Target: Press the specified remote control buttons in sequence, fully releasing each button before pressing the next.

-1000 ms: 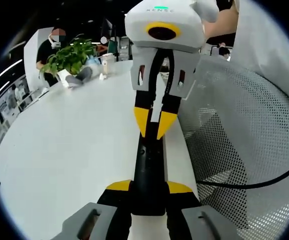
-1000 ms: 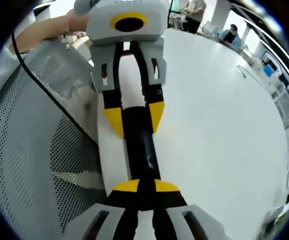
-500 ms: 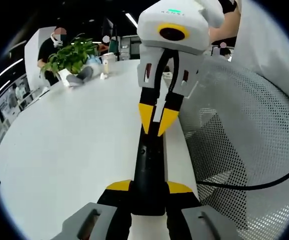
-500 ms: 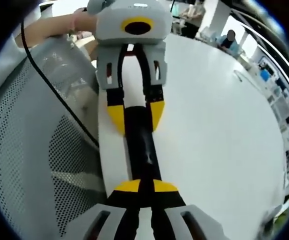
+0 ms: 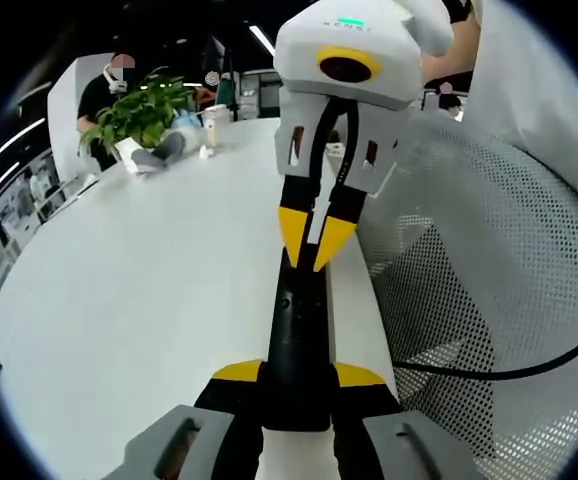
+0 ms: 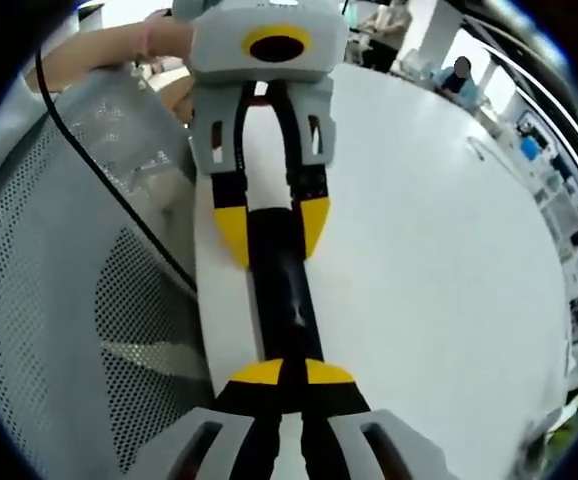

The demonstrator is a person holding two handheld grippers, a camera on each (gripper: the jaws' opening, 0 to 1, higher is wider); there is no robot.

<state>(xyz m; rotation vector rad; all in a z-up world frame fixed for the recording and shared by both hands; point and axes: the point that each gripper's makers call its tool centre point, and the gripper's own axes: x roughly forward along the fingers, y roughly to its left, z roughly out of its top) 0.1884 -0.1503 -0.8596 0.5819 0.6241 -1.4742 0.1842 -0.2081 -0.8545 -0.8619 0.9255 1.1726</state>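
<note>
In the left gripper view, the left gripper (image 5: 296, 372) has its yellow-tipped jaws clamped on the near end of a slim, glossy black remote control (image 5: 298, 330), which lies lengthwise along the edge of the smooth white table (image 5: 139, 320). Small round buttons dot the remote's upper face; no lettering on them can be read. At the remote's far end the right gripper (image 5: 316, 245), white-bodied with black arms, brings its narrow jaws nearly together, tips pointing down at the remote. Faint grey lettering on its housing is too small to read. Right of the table edge stands a white perforated mesh chair (image 5: 489, 280) with a black cable (image 5: 509, 370) draped across it. Leftward the table runs broad and bare to a leafy green plant (image 5: 141, 112) and small bottles (image 5: 212, 128), with a seated person (image 5: 104, 85) beyond.

In the right gripper view, the left gripper (image 6: 272, 228) straddles the remote control (image 6: 280, 290).
</note>
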